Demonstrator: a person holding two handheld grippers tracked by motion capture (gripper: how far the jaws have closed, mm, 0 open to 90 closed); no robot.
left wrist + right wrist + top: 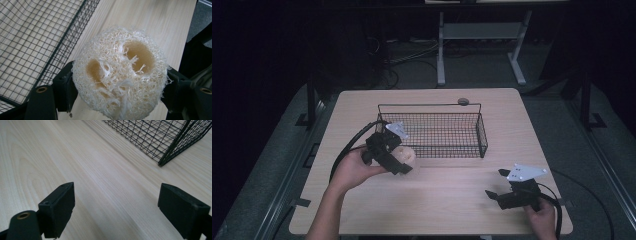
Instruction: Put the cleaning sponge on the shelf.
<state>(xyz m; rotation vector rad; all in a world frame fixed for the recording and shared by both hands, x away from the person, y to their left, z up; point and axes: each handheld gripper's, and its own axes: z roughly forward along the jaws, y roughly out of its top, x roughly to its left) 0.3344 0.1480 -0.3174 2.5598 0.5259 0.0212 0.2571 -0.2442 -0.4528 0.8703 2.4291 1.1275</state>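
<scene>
A pale, fibrous loofah slice [120,72] with hollow holes is clamped between the jaws of my left gripper [404,159], held just above the table by the front left corner of the black wire basket [432,131]. In the high view the loofah [408,156] shows as a cream lump at the gripper's tip. The basket [37,37] looks empty. My right gripper [496,184] rests low near the table's front right, jaws wide apart with nothing between them; its view looks across bare wood toward the basket's corner [162,160].
The light wooden table [442,200] has free room in front of the basket. A small round grey object [463,101] lies behind the basket's back rim. Beyond the table stand a desk frame [482,35] and cables on a dark floor.
</scene>
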